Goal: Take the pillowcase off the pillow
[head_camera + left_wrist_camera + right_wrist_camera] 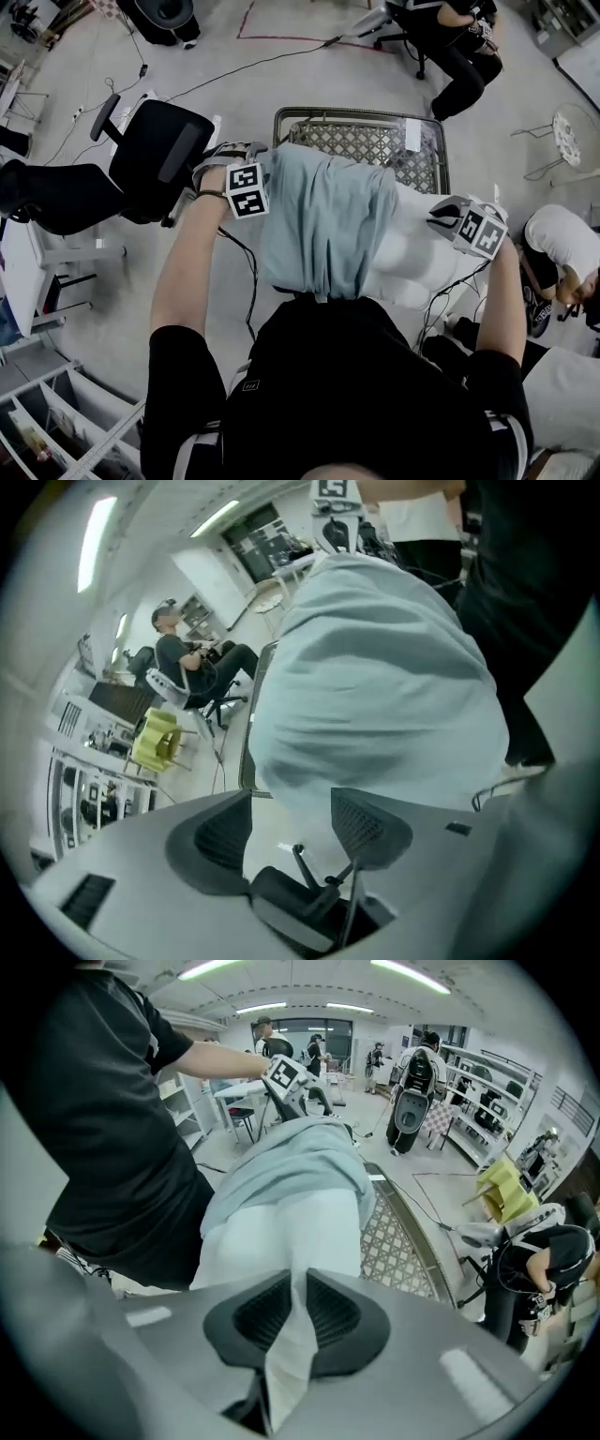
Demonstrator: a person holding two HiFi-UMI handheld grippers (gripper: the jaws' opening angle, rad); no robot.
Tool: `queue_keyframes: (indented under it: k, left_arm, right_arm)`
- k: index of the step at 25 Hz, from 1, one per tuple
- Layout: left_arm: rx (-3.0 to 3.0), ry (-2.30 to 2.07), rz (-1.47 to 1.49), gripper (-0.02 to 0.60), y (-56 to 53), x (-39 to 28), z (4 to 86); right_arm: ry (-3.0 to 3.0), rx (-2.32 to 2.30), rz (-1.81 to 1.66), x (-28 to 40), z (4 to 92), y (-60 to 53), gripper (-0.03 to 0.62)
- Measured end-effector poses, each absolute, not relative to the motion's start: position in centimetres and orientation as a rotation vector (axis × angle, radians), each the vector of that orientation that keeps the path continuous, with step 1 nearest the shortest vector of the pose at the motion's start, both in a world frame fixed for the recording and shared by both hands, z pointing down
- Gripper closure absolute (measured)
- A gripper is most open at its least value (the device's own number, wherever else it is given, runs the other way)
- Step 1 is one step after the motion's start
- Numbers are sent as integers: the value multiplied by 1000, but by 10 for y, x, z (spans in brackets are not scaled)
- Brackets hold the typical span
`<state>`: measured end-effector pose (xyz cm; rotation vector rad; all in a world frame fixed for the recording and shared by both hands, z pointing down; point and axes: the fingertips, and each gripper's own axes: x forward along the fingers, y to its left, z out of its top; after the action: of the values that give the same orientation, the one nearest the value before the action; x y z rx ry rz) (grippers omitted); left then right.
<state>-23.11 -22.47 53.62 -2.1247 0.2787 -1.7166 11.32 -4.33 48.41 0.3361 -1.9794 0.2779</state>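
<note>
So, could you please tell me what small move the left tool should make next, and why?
Probably close the left tool on the pale blue pillowcase just ahead of it. Its jaws stand apart and grip nothing, while the right tool is clamped on a fold of the white pillow, which should anchor it for a pull.

**Your table and the floor around it**

The table (361,141) in front of you has a lattice-patterned top inside a dark metal rim. A small white slip (412,134) sits on it toward its far right corner. The pillow (412,253), half in its blue-grey pillowcase (319,220), covers the table's near edge; you cannot tell whether it rests there. On the grey floor (281,89), a black office chair (155,155) stands just left of the table. A dark cable (253,61) and red tape lines (281,39) lie beyond the table.
</note>
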Motion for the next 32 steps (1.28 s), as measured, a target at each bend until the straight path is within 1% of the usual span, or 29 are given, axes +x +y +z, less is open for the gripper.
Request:
queue_keyframes:
  k: [4,5,6,8,9,12,17,20,24,27,28,30,32]
  left_arm:
    - [-2036,103,-1684,330,-234,-207,548]
    - [-2030,69,-1669,340,-234,-202,549]
    - [-2033,47,-1655,394,-233,-197,550]
    - [-2042,49,-1637,544,-234,-191,549]
    - [-2042,63,-1639,574,-236,-191,548]
    - [-1997,127,-1687,575,-249,-207,548]
    - [-1944,227,-1833,575,-266,-272,554]
    - [-1942,289,-1912,575,-262,-301,564]
    - [-1997,283,-2066,575,-239,-324,594]
    - [-2135,280,-2063,569,-228,-312,603]
    - [-2207,298,-2023,553,-229,-300,600]
    - [-2339,323,-1928,490,-235,-270,593]
    - [-2382,297,-1872,478,-243,-242,590]
  right_arm:
    - [-2014,307,293,109,473,-26,540]
    - [-2001,301,291,112,474,-23,542]
    - [-1986,296,293,115,475,-20,543]
    - [-1973,299,305,123,477,-16,546]
    - [-1975,312,309,126,477,-17,548]
    - [-1968,371,298,136,480,-28,556]
    - [-1921,417,285,151,498,-56,582]
    - [-1901,401,285,152,518,-74,583]
    - [-1854,345,310,146,550,-99,585]
    - [-1817,288,313,141,576,-117,585]
    - [-1800,272,314,143,586,-122,585]
    - [-1781,249,334,145,602,-130,583]
    - [-1779,233,370,145,612,-136,579]
